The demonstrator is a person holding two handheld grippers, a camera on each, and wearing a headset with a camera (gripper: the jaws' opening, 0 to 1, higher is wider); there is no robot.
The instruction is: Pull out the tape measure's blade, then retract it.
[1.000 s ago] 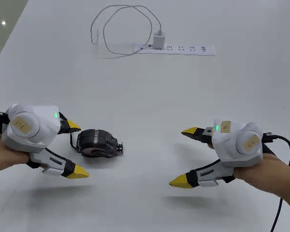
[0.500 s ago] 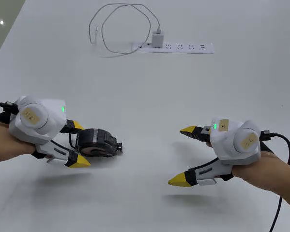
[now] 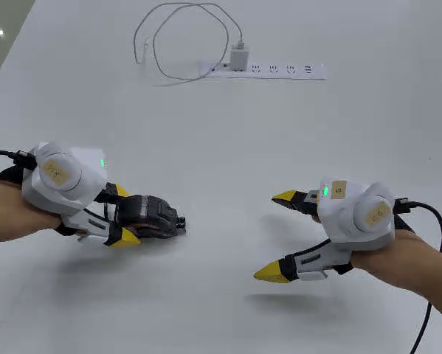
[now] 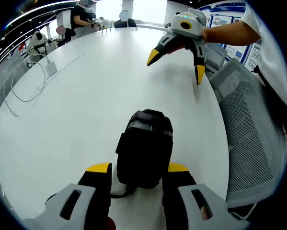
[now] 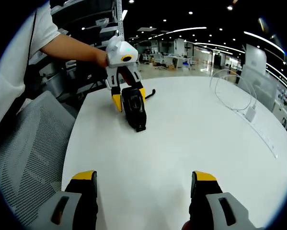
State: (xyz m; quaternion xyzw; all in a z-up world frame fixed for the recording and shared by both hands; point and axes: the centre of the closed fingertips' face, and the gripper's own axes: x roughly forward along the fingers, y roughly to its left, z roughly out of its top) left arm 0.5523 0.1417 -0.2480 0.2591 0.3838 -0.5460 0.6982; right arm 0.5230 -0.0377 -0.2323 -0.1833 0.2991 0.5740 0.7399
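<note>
A black tape measure (image 3: 150, 216) lies on the white table (image 3: 221, 133) at the left, its blade tip facing right. My left gripper (image 3: 123, 215) has its yellow-tipped jaws pressed against both sides of the case; in the left gripper view the tape measure (image 4: 144, 148) sits wedged in the left gripper (image 4: 138, 167). No blade is drawn out. My right gripper (image 3: 276, 236) hovers open well to the right, nothing between its jaws. The right gripper view shows the open right gripper (image 5: 143, 176) facing the tape measure (image 5: 134, 109) from a distance.
A white power strip (image 3: 272, 70) with a plugged charger (image 3: 240, 57) and a looped white cable (image 3: 176, 44) lies at the far side of the table. A grey mesh chair (image 4: 248, 120) stands by the table's near edge. People sit at the far end.
My left gripper slid forward around the tape measure and its jaws narrowed onto the case. The right gripper drifted slightly left and stayed open.
</note>
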